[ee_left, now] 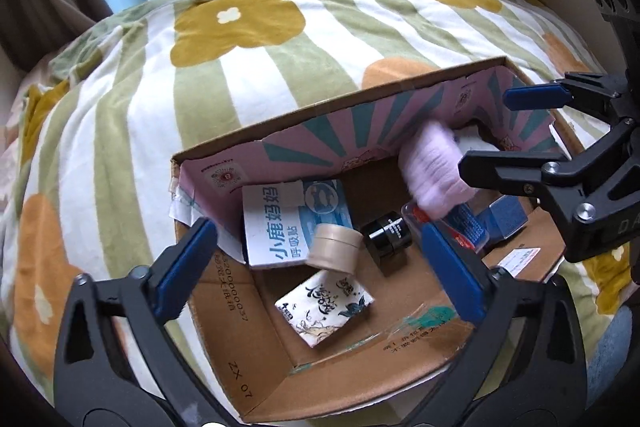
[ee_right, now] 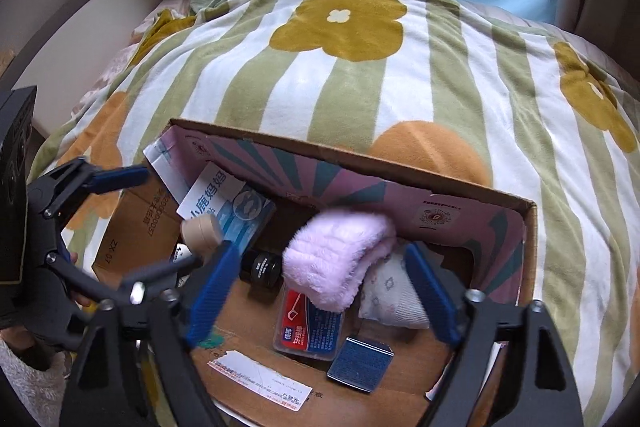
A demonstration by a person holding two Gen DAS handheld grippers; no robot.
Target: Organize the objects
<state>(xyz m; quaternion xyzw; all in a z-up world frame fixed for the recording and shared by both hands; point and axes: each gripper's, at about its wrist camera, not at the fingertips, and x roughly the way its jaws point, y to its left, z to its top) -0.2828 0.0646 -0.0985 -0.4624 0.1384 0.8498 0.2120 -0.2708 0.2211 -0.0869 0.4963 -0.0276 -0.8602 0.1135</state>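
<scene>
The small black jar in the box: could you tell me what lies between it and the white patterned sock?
In the right wrist view, the fluffy pink sock lies between the black jar and the white patterned sock, above the floss pick case.

We had each wrist camera looking steeply down along its own fingers, close above the open cardboard box (ee_left: 256,359) on the striped flowered blanket (ee_left: 132,115). The left view faced it from the box's left end, the right view from its right end. Both shared the box interior, the pink fluffy cloth (ee_right: 340,259) and the blanket beyond.
</scene>
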